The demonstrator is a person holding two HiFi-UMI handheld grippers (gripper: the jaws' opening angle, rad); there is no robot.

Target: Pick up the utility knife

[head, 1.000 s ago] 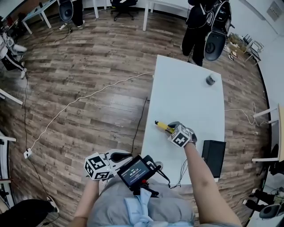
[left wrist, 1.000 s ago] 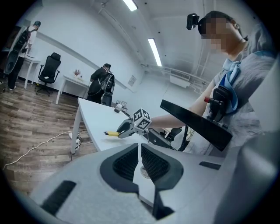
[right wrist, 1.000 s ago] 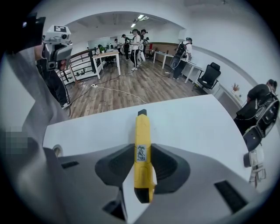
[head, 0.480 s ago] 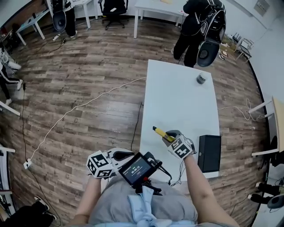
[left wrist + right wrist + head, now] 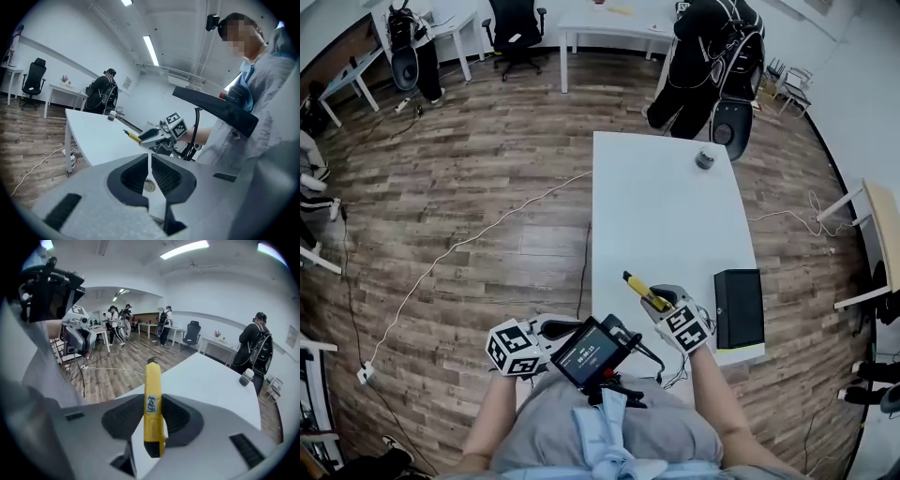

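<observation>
Right gripper (image 5: 153, 427): clamped on rear end of utility knife (image 5: 152, 399) — held in air over near edge of table (image 5: 666, 216). Risk: could pivot or slip, given long body overhanging the pads. Versus a second ago — raised off the table, drawn nearer. Left gripper (image 5: 149, 174): closed, empty.

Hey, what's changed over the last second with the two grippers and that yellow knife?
The right gripper, shut on the utility knife throughout, has raised it above the white table and drawn it back toward the person. The left gripper stayed shut and empty near the waist. The black box and the small jar at the far end haven't moved.
</observation>
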